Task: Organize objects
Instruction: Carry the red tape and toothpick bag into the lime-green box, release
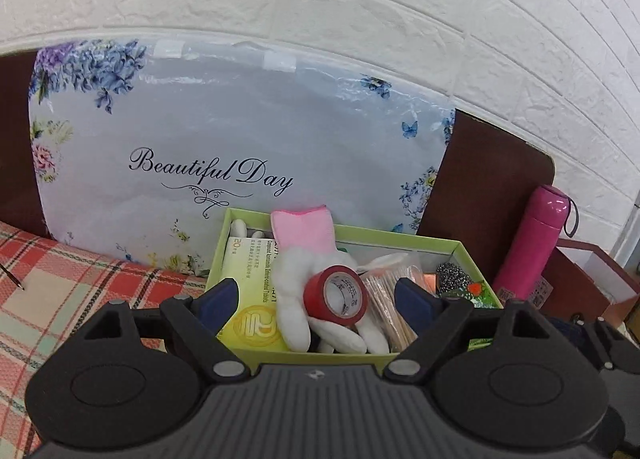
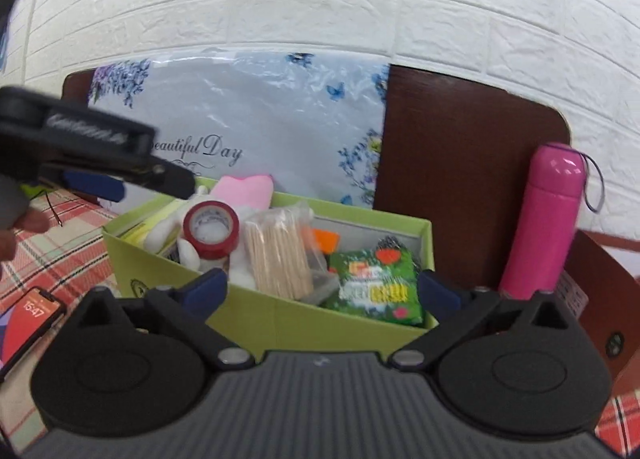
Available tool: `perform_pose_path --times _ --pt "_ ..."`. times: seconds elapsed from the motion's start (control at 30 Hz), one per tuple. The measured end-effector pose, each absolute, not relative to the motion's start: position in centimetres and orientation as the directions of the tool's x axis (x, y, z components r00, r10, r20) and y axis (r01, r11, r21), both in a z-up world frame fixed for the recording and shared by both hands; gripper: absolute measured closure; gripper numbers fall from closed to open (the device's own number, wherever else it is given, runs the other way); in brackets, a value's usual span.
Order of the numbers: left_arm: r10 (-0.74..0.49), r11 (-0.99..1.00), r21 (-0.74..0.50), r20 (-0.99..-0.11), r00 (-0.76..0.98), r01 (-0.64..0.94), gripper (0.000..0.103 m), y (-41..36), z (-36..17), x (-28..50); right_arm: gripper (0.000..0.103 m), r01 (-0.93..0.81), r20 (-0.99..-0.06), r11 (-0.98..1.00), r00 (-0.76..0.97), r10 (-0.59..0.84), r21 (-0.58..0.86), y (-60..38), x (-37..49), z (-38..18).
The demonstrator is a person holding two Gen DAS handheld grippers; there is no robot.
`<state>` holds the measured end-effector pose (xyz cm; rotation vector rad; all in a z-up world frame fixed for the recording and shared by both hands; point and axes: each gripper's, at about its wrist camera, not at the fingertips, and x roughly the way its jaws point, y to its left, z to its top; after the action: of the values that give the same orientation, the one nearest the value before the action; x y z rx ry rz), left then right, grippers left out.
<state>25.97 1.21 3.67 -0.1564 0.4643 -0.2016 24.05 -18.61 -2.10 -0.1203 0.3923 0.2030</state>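
Observation:
A green box (image 1: pixel 352 357) (image 2: pixel 280 323) stands on the plaid cloth. It holds a red tape roll (image 1: pixel 336 293) (image 2: pixel 211 230), a white plush toy with pink ears (image 1: pixel 296 291) (image 2: pixel 244 189), a bag of toothpicks (image 1: pixel 390 307) (image 2: pixel 278 255), a yellow medicine box (image 1: pixel 250 299), a metal scrubber (image 1: pixel 450 277) and a green snack packet (image 2: pixel 378 289). My left gripper (image 1: pixel 318 305) is open and empty above the box's near wall; it also shows in the right wrist view (image 2: pixel 132 179). My right gripper (image 2: pixel 322 293) is open and empty over the box's near side.
A flowered "Beautiful Day" board (image 1: pixel 224 147) (image 2: pixel 272 115) leans on the white brick wall behind the box. A pink flask (image 1: pixel 534 243) (image 2: pixel 544 215) stands at the right beside a brown carton (image 2: pixel 600 283). A phone (image 2: pixel 28 321) lies on the plaid cloth (image 1: pixel 60 299) at the left.

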Motion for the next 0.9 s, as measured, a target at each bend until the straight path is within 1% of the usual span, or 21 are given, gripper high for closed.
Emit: perform_pose_path --times 0.1,0.2,0.37,0.43,0.57,0.67,0.73,0.9 --pt "-0.181 0.982 -0.135 -0.435 0.882 0.135 0.014 0.5 4.4 23.7 0.000 -0.210 -0.400 0.977 0.899 0.179 -0.035 -19.3 22.2 -0.7" --pt "-0.153 0.987 -0.115 -0.445 0.882 0.113 0.014 0.0 4.9 21.3 0.000 -0.189 -0.422 0.982 0.892 0.164 -0.017 -19.8 20.2 0.9" --pt "-0.115 0.993 -0.091 -0.487 0.866 0.081 0.012 -1.2 4.9 17.3 0.000 -0.173 -0.484 0.985 0.862 0.150 -0.002 -20.5 15.8 2.8" --pt "-0.083 0.996 -0.060 -0.517 0.852 0.060 0.012 -1.9 4.5 15.7 0.000 -0.155 -0.500 0.988 0.856 0.130 -0.010 -20.6 13.8 3.0" --pt "-0.049 0.999 -0.039 -0.551 0.833 0.033 0.011 -2.5 3.1 12.3 0.000 -0.124 -0.515 0.992 0.849 0.115 0.018 -21.1 9.8 2.0" --pt "-0.047 0.999 -0.035 -0.583 0.811 0.032 0.011 -2.7 1.9 10.2 0.000 -0.112 -0.546 0.993 0.829 0.120 0.048 -21.1 7.8 0.3" --pt "-0.037 0.999 -0.017 -0.601 0.799 0.034 0.011 -2.9 1.2 9.2 0.000 -0.091 -0.567 0.995 0.818 0.099 0.043 -20.9 6.9 -0.7" --pt "-0.017 1.000 0.003 -0.619 0.786 0.024 0.011 -2.6 0.3 7.4 0.000 -0.084 -0.586 0.995 0.805 0.096 0.048 -20.3 5.3 -2.1"
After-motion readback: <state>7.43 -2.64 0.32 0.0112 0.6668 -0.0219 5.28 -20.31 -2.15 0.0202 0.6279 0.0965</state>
